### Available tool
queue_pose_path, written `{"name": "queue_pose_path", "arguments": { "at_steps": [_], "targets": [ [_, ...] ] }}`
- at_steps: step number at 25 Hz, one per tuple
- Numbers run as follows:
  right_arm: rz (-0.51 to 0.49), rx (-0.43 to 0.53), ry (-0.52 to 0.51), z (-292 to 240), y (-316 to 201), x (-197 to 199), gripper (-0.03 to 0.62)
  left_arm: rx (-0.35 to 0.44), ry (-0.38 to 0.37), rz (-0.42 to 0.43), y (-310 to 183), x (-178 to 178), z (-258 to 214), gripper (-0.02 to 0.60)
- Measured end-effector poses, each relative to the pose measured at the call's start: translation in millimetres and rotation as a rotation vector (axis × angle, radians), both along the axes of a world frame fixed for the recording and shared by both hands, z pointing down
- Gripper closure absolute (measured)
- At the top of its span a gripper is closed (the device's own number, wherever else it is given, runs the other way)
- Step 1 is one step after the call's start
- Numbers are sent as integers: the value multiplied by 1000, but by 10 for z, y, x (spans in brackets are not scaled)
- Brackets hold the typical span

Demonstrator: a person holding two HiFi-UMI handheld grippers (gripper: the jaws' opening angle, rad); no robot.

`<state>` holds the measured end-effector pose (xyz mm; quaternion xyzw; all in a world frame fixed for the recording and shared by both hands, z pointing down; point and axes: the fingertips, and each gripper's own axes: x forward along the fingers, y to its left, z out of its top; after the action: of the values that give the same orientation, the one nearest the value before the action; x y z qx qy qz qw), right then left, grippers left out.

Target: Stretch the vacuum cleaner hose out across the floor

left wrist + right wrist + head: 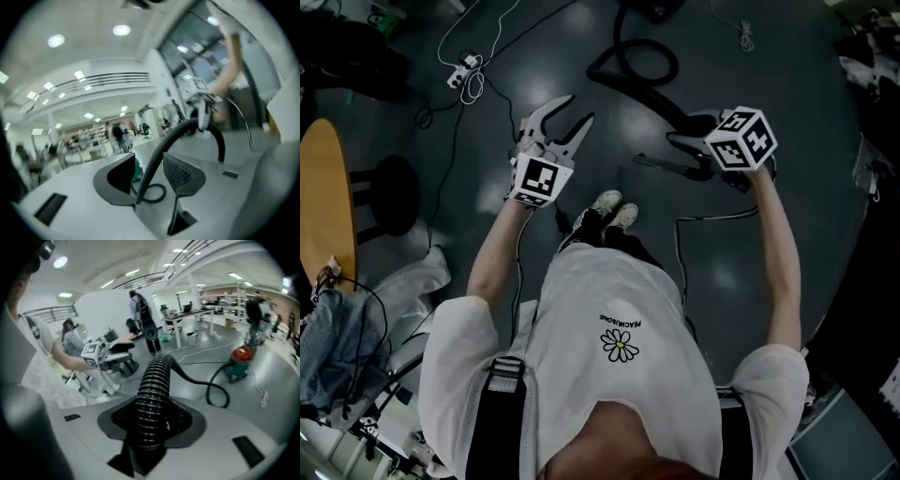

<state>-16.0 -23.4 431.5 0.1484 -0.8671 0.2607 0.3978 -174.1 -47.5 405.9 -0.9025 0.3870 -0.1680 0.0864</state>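
Right gripper [686, 152] clamped on hose [153, 380], upper right, likely for dragging across floor [581, 56]; left gripper [579, 109] parted, empty.

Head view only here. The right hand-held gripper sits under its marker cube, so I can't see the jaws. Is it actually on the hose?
Observer: Yes. The right gripper view shows the right hand-held gripper with its pads clamped on the ribbed hose.
Operator: Where does the hose end? It runs off my frame.
Observer: At a red-topped vacuum cleaner standing on the floor.
Operator: Anyone standing in the room ahead?
Observer: One person stands past the hose and a second person behind the vacuum cleaner, both well back.
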Motion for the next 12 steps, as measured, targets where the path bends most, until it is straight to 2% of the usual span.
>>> {"name": "queue_pose_path", "arguments": {
  "at_steps": [2, 3, 4, 6, 7, 10, 12],
  "targets": [
    [187, 26, -10, -70, -252, 151, 413, -141, 282, -161, -143, -614, 50, 396],
    [259, 47, -9, -108, -341, 169, 412, -186, 365, -206, -190, -795, 117, 396],
    [324, 70, -6, -141, -410, 159, 412, -214, 398, -223, -217, -874, 202, 396],
    [480, 120, -17, -210, -509, 158, 412, -244, 375, -185, -198, -789, 368, 396],
    [593, 145, -38, -264, -531, 227, 411, -255, 355, -147, -151, -677, 430, 396],
    [1031, 194, -169, -493, -350, 807, 411, -282, 360, -45, 48, -264, 450, 396],
    [1262, 177, -276, -568, -5, 1205, 411, -287, 361, 22, 207, 45, 396, 396]
  ]
}}
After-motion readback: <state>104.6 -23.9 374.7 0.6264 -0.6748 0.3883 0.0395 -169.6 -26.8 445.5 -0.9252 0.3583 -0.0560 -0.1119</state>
